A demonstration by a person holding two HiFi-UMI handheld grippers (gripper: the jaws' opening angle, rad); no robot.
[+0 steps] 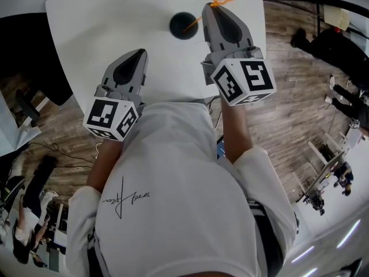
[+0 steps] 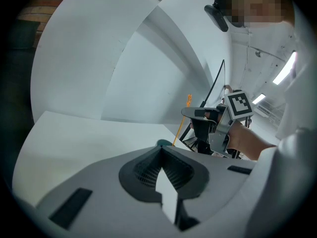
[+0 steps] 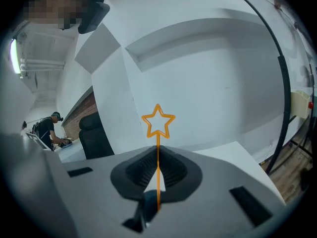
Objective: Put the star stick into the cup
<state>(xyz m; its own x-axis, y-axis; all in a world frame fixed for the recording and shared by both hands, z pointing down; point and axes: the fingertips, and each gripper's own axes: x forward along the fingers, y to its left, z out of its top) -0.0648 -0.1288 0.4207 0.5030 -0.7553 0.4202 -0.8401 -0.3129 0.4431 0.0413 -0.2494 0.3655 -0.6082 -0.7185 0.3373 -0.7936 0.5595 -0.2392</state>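
A dark round cup stands on the white table, towards its far side. My right gripper is just to the right of the cup and is shut on the orange star stick. The stick slants, its star up and to the right and its lower end at the cup's mouth. In the right gripper view the star stick rises upright between the shut jaws of the right gripper, with the cup dark below. My left gripper hovers nearer and to the left of the cup, shut and holding nothing. Past the tips of the left gripper the cup peeks out, with the star stick above it.
A black chair stands off the table's left edge. Wooden floor lies to the right, with black cables, equipment and people there. A person works at a desk far to the left.
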